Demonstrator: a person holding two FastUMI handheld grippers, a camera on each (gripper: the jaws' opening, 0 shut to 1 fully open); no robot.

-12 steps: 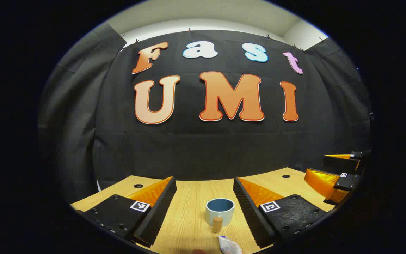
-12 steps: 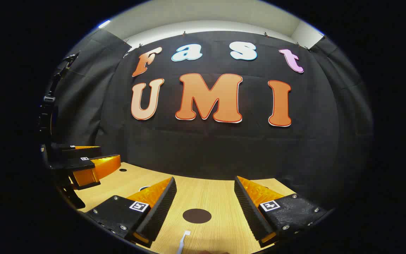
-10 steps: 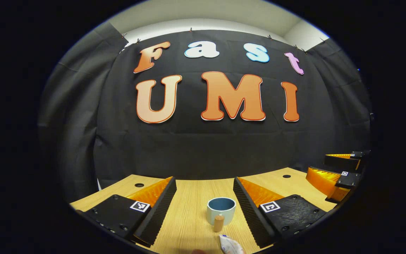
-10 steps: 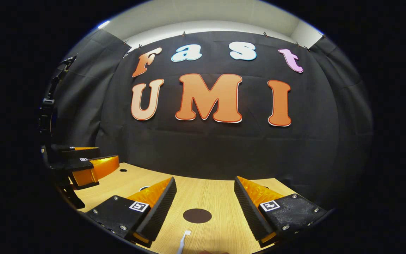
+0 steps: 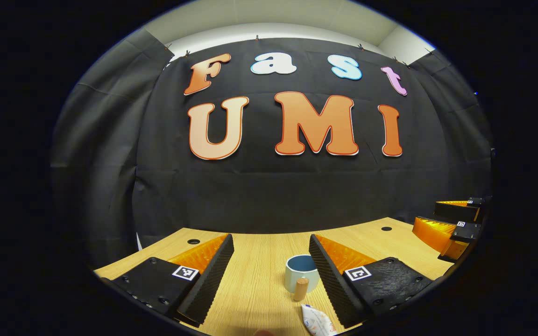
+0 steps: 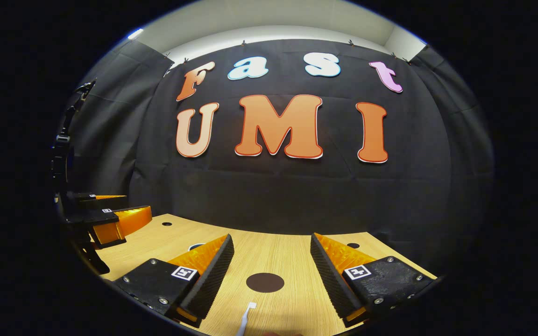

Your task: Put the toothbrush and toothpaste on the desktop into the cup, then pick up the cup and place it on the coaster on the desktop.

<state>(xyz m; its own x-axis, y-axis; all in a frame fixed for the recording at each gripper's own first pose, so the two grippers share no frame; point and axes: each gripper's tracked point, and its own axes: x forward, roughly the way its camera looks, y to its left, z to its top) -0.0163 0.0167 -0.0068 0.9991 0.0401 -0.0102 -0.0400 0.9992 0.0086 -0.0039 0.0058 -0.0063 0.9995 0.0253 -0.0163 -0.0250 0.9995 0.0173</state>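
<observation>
**Both claws released, nothing in the cup yet**

Your left claw (image 5: 271, 275) hangs above the worktop (image 5: 255, 280) with its fingers spread wide and nothing between them. The cup (image 5: 300, 274) stands upright just ahead of it, close to the inner face of the right-hand finger, its stubby handle facing you. The toothpaste (image 5: 318, 322) lies nearer still, at the bottom edge of the left gripper view, a little right of the claw's centre line; its long axis seems to run roughly along your line of approach, though little of it shows.

Your right claw (image 6: 271, 275) is likewise spread and empty. The coaster (image 6: 265, 282) lies flat straight ahead between its fingers, and the toothbrush (image 6: 245, 319) lies closer, just left of centre, head pointing away from you, shaft running nearly along the claw's forward axis.

So I judge the toothpaste belongs to your left hand and the toothbrush to your right. Each lies lengthwise to its claw, so gripping across the narrow width should need little turning.
</observation>
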